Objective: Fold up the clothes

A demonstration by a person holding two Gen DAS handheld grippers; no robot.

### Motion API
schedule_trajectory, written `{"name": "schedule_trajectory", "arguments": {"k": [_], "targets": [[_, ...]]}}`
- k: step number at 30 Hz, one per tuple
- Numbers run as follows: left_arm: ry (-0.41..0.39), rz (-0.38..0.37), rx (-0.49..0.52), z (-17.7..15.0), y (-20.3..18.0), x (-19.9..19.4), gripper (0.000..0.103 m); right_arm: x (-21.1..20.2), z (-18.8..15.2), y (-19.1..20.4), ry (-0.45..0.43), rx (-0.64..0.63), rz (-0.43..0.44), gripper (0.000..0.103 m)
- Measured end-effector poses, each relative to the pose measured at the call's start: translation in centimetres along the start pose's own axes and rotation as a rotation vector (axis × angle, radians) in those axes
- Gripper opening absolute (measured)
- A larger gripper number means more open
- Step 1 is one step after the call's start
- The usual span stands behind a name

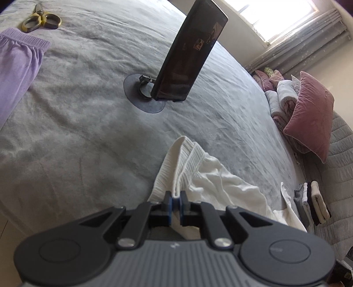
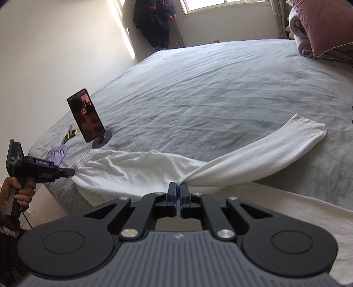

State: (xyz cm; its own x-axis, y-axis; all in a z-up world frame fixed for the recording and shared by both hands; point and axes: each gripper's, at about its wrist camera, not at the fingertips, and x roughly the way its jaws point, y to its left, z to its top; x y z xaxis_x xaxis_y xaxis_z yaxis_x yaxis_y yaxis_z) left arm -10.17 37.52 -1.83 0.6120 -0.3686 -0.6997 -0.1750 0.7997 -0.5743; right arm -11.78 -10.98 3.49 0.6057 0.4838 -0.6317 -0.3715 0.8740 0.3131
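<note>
White trousers point(image 2: 136, 170) lie stretched along the near edge of a grey bed point(image 2: 209, 92), one leg point(image 2: 275, 145) curving away to the right. In the left wrist view my left gripper point(image 1: 176, 195) is shut on the ribbed waistband point(image 1: 176, 163). The right wrist view shows that same left gripper point(image 2: 71, 172) at the far left, held in a hand point(image 2: 16, 192). My right gripper point(image 2: 178, 187) is shut on the white trousers near the crotch, where the cloth bunches.
A phone on a round stand point(image 1: 187, 55) stands upright on the bed. Lilac trousers point(image 1: 15, 72) and yellow-handled scissors point(image 1: 40, 19) lie at the far left. Pink pillows and a rolled duvet point(image 1: 304, 112) line the right side. Folded clothes point(image 1: 313, 205) are stacked beyond.
</note>
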Motion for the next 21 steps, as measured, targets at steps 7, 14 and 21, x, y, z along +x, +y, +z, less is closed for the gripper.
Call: {"name": "schedule_trajectory", "arguments": {"k": [7,14,21], "targets": [[0.018,0.089,0.051,-0.3,-0.2,0.9,0.006,2.6,-2.4,-0.1,0.133,-0.028,-0.009,0.003],[0.015,0.207,0.186,-1.0,-2.3,1.4,0.011,5.0,-4.6,-1.4,0.248,-0.028,-0.036,0.004],[-0.048,0.195,0.116,-0.3,-2.3,-0.1,0.044,4.1,-3.2,-3.5,0.284,0.085,0.093,0.042]]}}
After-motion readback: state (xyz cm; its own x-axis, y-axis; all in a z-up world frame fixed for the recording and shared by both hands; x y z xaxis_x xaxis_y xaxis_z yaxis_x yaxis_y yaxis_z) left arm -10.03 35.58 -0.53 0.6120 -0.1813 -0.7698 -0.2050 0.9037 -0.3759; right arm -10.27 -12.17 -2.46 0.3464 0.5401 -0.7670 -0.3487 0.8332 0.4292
